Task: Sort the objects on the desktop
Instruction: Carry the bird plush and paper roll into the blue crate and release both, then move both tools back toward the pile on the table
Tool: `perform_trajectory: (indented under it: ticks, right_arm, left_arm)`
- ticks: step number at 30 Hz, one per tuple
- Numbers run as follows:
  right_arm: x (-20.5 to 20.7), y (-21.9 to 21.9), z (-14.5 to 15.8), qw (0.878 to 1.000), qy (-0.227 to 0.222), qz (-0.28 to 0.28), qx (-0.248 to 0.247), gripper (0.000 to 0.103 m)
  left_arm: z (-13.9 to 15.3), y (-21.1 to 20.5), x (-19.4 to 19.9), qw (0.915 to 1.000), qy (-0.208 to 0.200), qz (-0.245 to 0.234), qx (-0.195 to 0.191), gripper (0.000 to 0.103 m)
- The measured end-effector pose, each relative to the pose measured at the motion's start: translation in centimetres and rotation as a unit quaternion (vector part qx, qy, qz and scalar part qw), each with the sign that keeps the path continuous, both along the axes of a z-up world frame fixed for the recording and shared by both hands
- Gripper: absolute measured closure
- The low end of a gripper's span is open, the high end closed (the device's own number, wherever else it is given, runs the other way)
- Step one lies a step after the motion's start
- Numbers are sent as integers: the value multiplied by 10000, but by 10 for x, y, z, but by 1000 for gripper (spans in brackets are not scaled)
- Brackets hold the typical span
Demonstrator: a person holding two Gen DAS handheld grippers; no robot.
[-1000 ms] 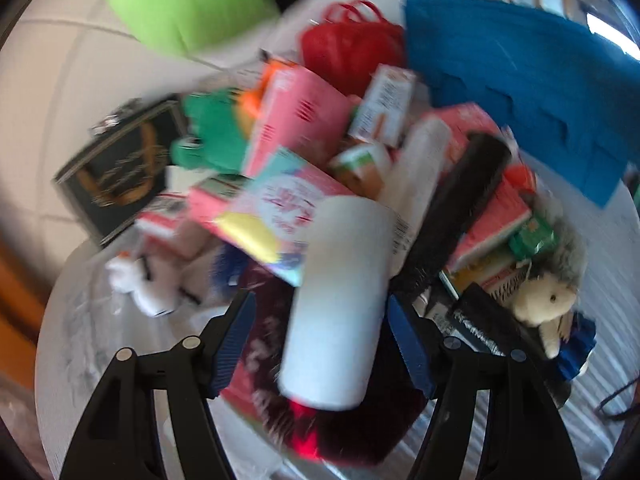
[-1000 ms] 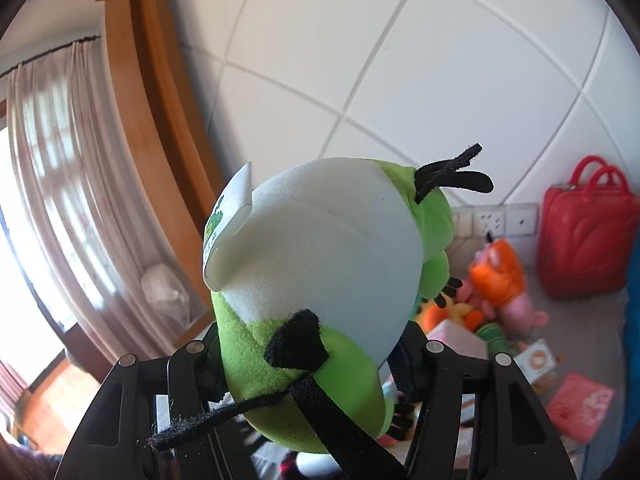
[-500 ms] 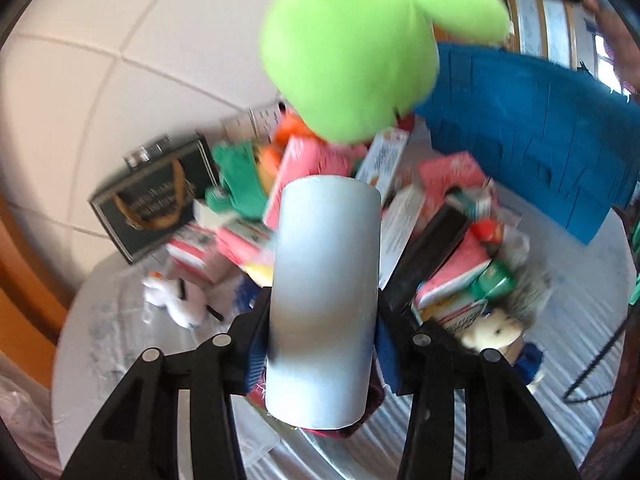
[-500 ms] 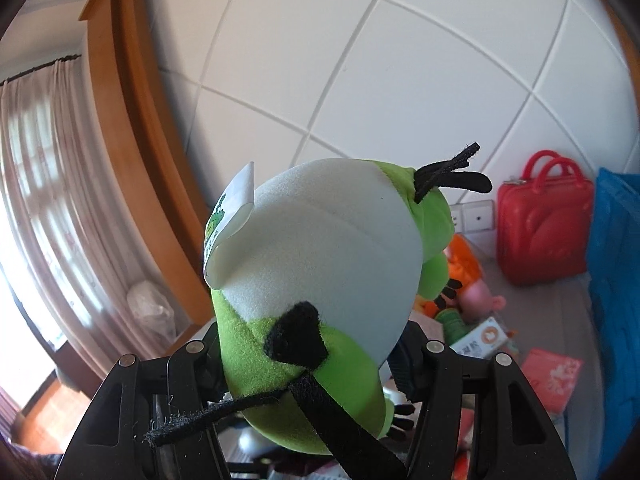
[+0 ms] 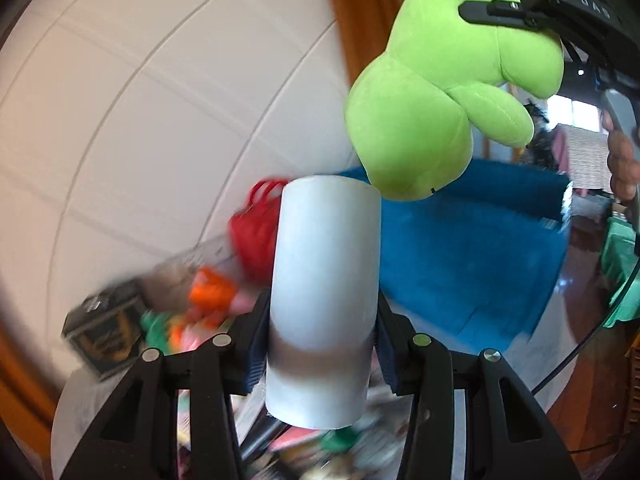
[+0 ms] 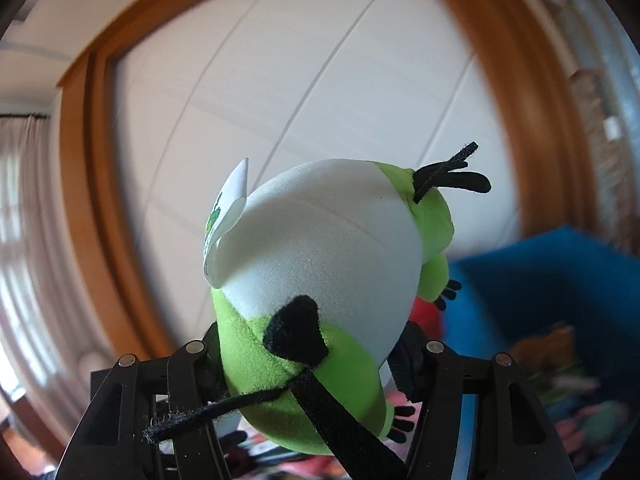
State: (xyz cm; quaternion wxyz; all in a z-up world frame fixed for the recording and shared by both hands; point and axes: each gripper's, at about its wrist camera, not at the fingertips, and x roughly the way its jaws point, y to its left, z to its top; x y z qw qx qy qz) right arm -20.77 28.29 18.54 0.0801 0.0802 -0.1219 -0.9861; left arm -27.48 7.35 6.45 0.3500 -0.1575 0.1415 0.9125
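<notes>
You've got 2 items in the air, none sorted yet as far as I can see. Left hand-held gripper (image 5: 322,350) is clamped on the white tube (image 5: 324,300); its jaws have just been closing, pads now pressing the tube's sides, tube upright between them & clear of the pile. Right hand-held gripper (image 6: 312,356) is clamped on the green plush (image 6: 320,280), held up high w/ nothing under it touching.

Most of the job is left, I'd say: the pile (image 5: 192,312) is blurred but looks big – black box (image 5: 106,330) near the bench's left edge, red bag (image 5: 258,232) at the back by the wall, orange & green bits in between. Blue bin (image 5: 472,256) sits toward the bench's right edge; it holds some stuff, too blurred to name. Both held items need dropping somewhere – can't tell where each belongs.
</notes>
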Motion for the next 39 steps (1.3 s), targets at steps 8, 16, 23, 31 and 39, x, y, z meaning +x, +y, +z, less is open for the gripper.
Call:
perform_trajectory:
  ticks: [8, 16, 23, 31, 39]
  right_arm:
    - [57, 165, 17, 9967, 128, -796, 112, 43]
    - [32, 285, -5, 9909, -510, -1230, -181, 18]
    - [26, 331, -27, 9861, -738, -1482, -168, 7]
    - [44, 334, -32, 9873, -487, -1509, -47, 1]
    - [54, 279, -54, 9819, -755, -1604, 670, 0]
  left_arm:
    - [44, 186, 20, 9967, 23, -766, 258, 58]
    - [58, 303, 25, 9988, 224, -393, -163, 48]
    - [87, 317, 25, 9979, 603, 204, 118, 24]
    - [75, 310, 28, 9970, 536, 552, 119, 24]
    - [47, 282, 29, 9895, 308, 1404, 166, 24]
